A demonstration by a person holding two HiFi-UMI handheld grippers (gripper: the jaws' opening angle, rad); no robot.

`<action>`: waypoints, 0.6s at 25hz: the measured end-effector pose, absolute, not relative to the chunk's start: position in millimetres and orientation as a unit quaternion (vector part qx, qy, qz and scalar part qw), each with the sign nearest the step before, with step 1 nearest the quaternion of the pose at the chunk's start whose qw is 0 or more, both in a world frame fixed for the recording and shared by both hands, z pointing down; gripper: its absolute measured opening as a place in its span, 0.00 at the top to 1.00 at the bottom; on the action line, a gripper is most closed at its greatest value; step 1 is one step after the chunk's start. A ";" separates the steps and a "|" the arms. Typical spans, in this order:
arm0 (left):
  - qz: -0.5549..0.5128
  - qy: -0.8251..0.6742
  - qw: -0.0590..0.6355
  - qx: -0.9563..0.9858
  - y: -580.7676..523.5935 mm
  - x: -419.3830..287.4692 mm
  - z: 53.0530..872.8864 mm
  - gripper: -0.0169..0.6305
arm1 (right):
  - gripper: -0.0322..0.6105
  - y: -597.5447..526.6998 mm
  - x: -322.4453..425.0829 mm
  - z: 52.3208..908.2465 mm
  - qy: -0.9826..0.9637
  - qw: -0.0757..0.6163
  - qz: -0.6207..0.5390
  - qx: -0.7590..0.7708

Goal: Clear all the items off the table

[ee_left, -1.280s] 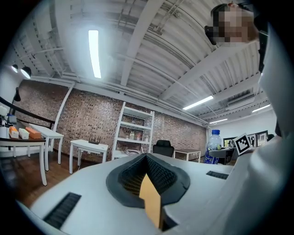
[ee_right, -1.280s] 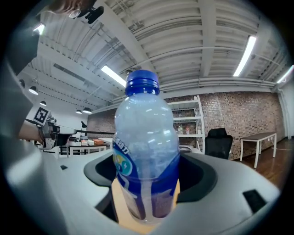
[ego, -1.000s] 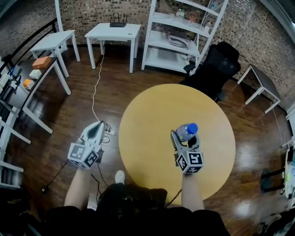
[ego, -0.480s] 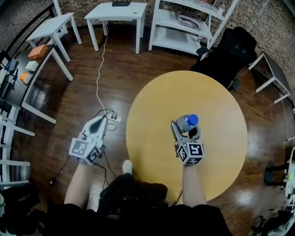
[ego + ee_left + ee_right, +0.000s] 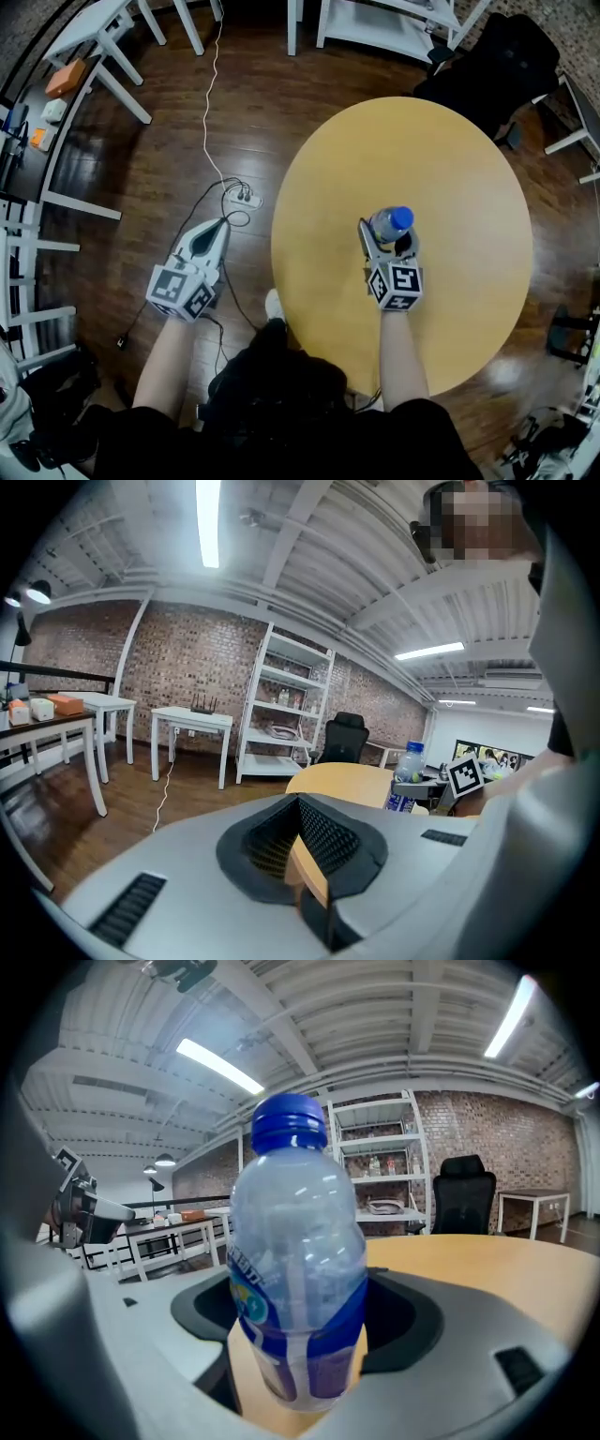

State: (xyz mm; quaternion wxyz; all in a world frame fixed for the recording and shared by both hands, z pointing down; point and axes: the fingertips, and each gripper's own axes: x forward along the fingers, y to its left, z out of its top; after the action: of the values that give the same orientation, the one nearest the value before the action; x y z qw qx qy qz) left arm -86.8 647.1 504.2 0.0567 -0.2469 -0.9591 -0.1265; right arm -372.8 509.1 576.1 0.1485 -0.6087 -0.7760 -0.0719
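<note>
- The left gripper is held off the desk's left edge, over the wooden floor, above a power strip and its white cable.
- In the left gripper view its fingers are seen pressed fully together with nothing between them — this hand is judged to have no part in the present step.
- The bottle, clear plastic with a blue cap and a blue label, is found upright over the desk, a little left of the desk's middle.
- The right gripper is reached in from the desk's near edge. Its fingers stand wide apart and are closed on the bottle's lower body, at the label.
- Whether the bottle's base rests on the desk or hangs just above it cannot be told from either view.
- No other item is seen on the desk, so the step in hand is judged to be the removal of this one bottle, with the grasp already made.
- For the next move the bottle would have to be carried beyond the desk's rim and set down elsewhere — kept upright and firmly clamped, since a smooth round bottle may be expected to slip or swing between the fingers.
</note>
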 end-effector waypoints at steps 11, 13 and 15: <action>-0.164 -0.951 0.065 -0.253 651.3 -80.7 535.7 0.97 | 0.36 510.0 -370.1 602.1 -0.793 0.138 -0.070 -0.589; -0.166 -0.950 0.071 -0.254 649.9 -76.7 541.6 0.97 | 0.36 510.5 -368.1 603.5 -0.793 0.138 -0.070 -0.589; -0.167 -0.950 0.073 -0.254 648.7 -76.6 544.1 0.97 | 0.36 509.4 -368.5 604.8 -0.791 0.142 -0.069 -0.590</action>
State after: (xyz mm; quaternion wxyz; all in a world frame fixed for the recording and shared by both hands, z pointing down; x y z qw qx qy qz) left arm -76.6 648.7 544.1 0.0734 -0.2544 -0.9497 -0.1672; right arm -368.5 509.4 604.8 0.1424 -0.5904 -0.7915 -0.0688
